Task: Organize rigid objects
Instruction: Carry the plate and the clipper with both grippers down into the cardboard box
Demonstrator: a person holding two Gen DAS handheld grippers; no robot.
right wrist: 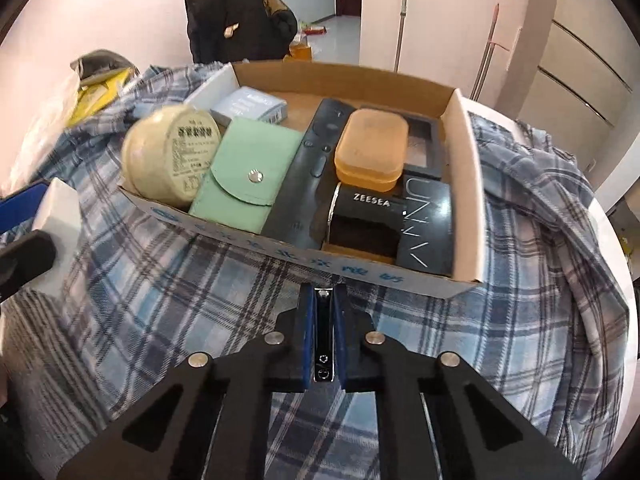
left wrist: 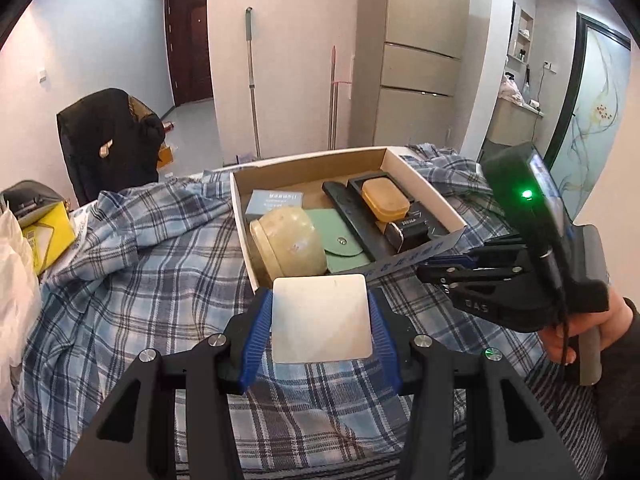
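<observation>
My left gripper point(left wrist: 320, 316) is shut on a flat white square box point(left wrist: 321, 318), held just short of the near wall of a shallow cardboard box point(left wrist: 244, 224). My right gripper point(right wrist: 323, 332) is shut on a slim metal nail clipper point(right wrist: 323, 340), held just before the same box's front wall point(right wrist: 360, 274). The right gripper also shows in the left wrist view point(left wrist: 448, 276), at the box's near right corner. Inside lie a cream round tin point(right wrist: 172, 154), a green snap pouch point(right wrist: 242, 174), a black remote point(right wrist: 308, 168), an orange case point(right wrist: 370, 148) and black cosmetic boxes point(right wrist: 428, 224).
A blue plaid shirt point(left wrist: 140, 280) covers the table under the box. A yellow package point(left wrist: 46, 236) and white bag lie at the left. A chair with a dark coat point(left wrist: 108, 140) stands behind. Mop handles lean on the far wall.
</observation>
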